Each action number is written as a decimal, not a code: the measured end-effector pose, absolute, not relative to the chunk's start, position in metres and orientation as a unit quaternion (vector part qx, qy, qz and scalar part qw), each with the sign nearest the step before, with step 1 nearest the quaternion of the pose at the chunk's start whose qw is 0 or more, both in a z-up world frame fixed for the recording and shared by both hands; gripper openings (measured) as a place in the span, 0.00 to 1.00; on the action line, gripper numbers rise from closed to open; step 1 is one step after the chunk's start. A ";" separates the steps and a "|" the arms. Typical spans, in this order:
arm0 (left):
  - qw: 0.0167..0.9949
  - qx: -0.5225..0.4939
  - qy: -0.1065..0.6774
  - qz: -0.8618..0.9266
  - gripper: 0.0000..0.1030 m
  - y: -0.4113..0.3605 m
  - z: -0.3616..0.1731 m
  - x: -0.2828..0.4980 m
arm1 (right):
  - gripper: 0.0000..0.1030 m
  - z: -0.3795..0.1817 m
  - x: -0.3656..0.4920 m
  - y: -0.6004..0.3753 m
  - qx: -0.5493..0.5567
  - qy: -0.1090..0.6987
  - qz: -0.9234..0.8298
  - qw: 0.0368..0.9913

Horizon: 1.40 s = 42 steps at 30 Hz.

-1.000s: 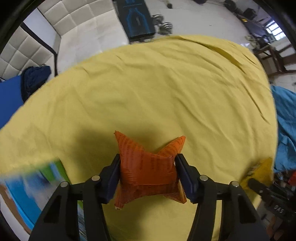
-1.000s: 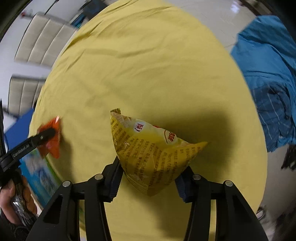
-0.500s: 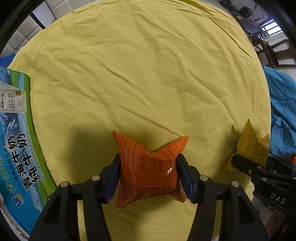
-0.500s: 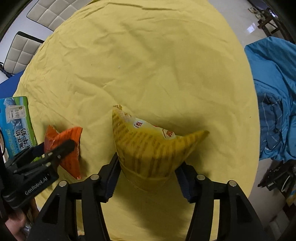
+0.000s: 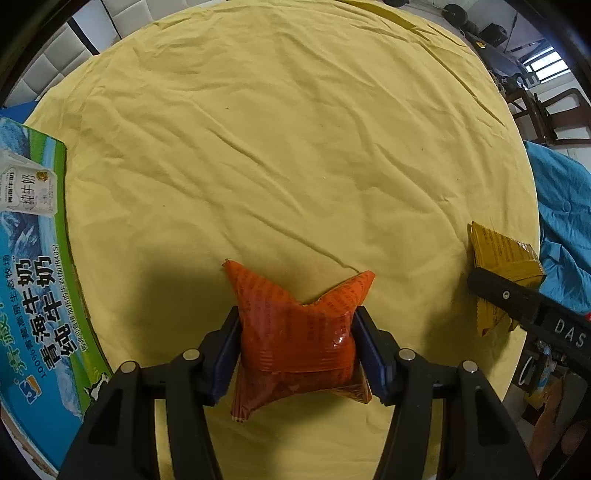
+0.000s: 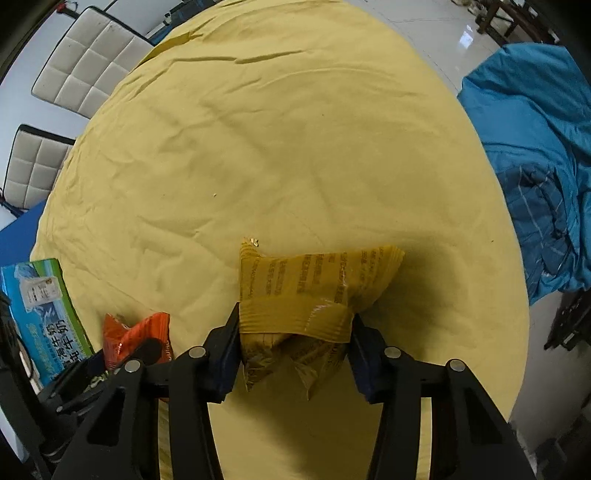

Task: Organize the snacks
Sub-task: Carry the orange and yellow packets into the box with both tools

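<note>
A round desk [image 6: 295,147] under a wrinkled yellow cloth [image 5: 295,147] fills the room's middle. White quilted chairs [image 6: 88,62] stand beyond it by a pale wall. The glossy tiled floor [image 6: 436,26] reflects daylight; a window [image 5: 546,68] glows above dark wooden chairs [image 5: 535,114].

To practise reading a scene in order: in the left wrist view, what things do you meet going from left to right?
Milk carton box → orange snack packet held in the left gripper → yellow snack packet held by the right gripper → blue cloth. All over the yellow tablecloth.
</note>
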<state>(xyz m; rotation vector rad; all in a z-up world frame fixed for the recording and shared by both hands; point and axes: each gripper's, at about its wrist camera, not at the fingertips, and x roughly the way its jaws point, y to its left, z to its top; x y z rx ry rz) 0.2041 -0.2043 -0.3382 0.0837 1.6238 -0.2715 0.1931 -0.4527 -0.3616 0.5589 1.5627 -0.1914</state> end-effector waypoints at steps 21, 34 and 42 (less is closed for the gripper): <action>0.750 0.038 0.643 -0.147 0.51 -0.189 -0.234 0.174 | 0.40 -0.277 0.149 -0.393 0.156 0.661 -0.007 0.734; 0.800 0.017 0.583 -0.142 0.51 -0.107 -0.145 0.146 | 0.40 -0.177 0.136 -0.307 0.140 0.605 0.042 0.783; 0.828 0.005 0.554 -0.091 0.51 -0.010 -0.107 0.132 | 0.40 -0.129 0.130 -0.215 0.128 0.576 0.087 0.803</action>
